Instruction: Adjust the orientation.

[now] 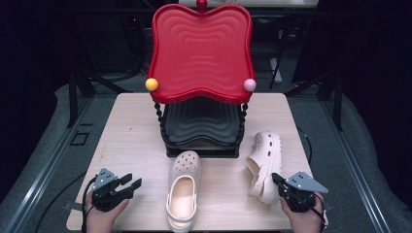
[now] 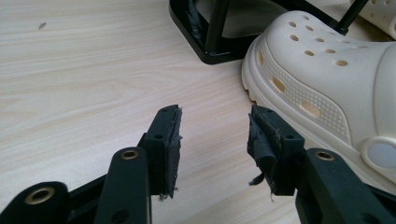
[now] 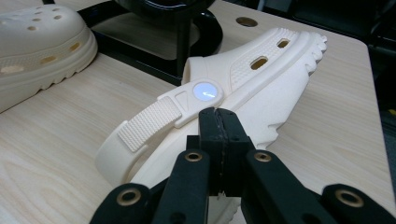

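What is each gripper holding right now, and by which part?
Nothing is held. The left gripper stands open over bare table beside the upright cream foam clog. The right gripper is shut, empty, against the tipped cream clog.

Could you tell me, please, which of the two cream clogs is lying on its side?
The right-hand clog, by the right claw, lies tipped on its side, its sole edge showing. The middle clog in front of the rack sits flat, opening upward.

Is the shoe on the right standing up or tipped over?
Tipped over. The right clog lies on its side on the table, its sole edge and side strap showing.
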The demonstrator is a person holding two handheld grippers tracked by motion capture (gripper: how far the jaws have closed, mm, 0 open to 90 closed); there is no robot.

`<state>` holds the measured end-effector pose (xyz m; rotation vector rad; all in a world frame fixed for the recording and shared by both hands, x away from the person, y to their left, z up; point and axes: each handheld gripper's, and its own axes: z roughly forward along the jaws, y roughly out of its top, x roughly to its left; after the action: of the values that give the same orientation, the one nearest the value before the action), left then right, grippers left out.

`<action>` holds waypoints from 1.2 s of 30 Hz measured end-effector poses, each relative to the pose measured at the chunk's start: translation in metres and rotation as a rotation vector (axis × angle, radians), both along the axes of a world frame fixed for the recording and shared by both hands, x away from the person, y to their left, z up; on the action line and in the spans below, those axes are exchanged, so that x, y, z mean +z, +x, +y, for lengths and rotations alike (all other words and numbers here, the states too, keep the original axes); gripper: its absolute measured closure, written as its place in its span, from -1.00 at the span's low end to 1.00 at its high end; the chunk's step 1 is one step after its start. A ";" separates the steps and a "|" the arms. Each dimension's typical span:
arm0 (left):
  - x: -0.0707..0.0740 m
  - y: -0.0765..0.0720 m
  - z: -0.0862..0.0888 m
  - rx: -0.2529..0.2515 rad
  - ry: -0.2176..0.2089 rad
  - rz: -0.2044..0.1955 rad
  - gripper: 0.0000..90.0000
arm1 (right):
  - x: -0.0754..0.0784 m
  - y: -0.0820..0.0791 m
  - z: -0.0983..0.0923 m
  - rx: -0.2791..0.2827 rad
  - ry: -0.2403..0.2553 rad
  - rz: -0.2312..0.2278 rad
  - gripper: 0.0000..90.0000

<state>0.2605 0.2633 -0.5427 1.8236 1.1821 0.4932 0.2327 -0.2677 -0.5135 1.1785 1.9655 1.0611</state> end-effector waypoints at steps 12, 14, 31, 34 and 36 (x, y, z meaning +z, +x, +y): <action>-0.007 0.000 -0.015 -0.046 0.070 -0.034 0.13 | -0.002 -0.004 -0.042 -0.132 0.066 0.057 1.00; -0.008 0.000 -0.016 -0.050 0.071 -0.036 0.13 | -0.006 -0.003 -0.052 -0.168 0.088 0.076 1.00; -0.010 0.001 -0.017 -0.064 0.062 -0.017 0.10 | -0.036 0.013 -0.079 -0.232 0.161 0.223 0.99; -0.010 0.002 -0.016 -0.059 0.053 -0.015 0.09 | -0.034 0.012 -0.076 -0.237 0.122 0.201 0.92; -0.010 0.002 -0.015 -0.057 0.050 -0.010 0.09 | -0.029 0.011 -0.073 -0.244 0.082 0.158 0.81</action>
<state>0.2623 0.2482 -0.5530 1.8899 1.1164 0.5023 0.2439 -0.3406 -0.5425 1.5442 1.8483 0.9536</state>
